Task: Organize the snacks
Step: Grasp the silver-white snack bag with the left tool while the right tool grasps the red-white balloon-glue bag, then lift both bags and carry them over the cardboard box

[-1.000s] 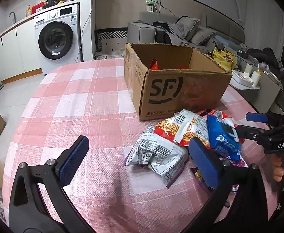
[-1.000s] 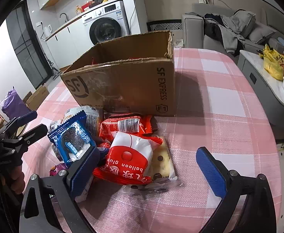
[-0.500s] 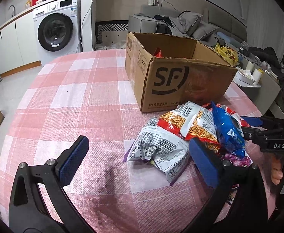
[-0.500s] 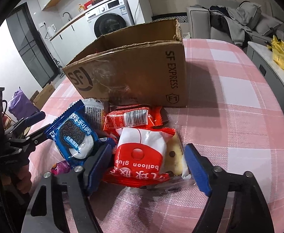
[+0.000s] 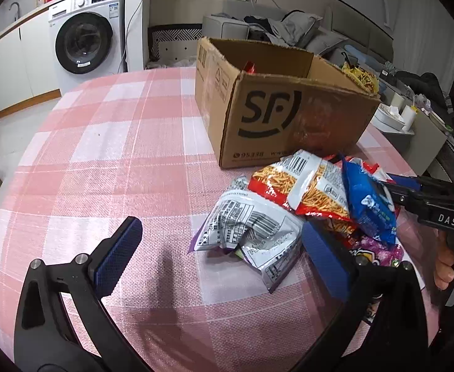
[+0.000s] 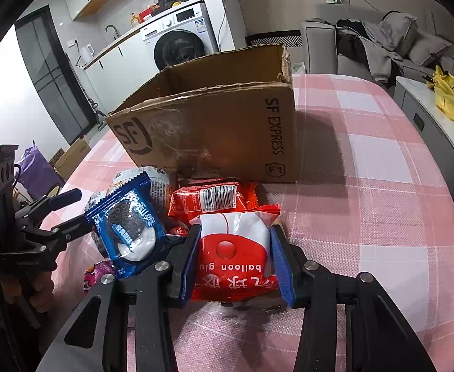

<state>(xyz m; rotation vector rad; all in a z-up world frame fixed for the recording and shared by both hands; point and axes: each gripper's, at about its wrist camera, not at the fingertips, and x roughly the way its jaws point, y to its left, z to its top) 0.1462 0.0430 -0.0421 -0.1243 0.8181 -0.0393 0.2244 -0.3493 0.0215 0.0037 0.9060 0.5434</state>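
Note:
An open SF cardboard box (image 5: 276, 114) stands on the pink checked table; it also shows in the right wrist view (image 6: 220, 133). A pile of snack bags lies in front of it. My right gripper (image 6: 234, 263) is shut on the red and white balloon glue packet (image 6: 236, 248), its pads pressing both sides. A blue cookie packet (image 6: 127, 226) leans to its left and shows in the left wrist view (image 5: 368, 207). My left gripper (image 5: 223, 257) is open and empty, with a grey and white bag (image 5: 251, 232) and an orange noodle-snack bag (image 5: 304, 183) ahead of it.
A red barcode packet (image 6: 214, 198) lies between the held packet and the box. A purple packet (image 5: 379, 251) lies under the pile. A washing machine (image 5: 87, 43) and sofa (image 6: 375, 43) stand beyond the table. A side cabinet (image 6: 434, 130) with a yellow bag stands at right.
My right gripper has moved forward over the balloon glue packet and closed its jaws onto it. My left gripper has stayed open and drifted slightly closer to the pile.

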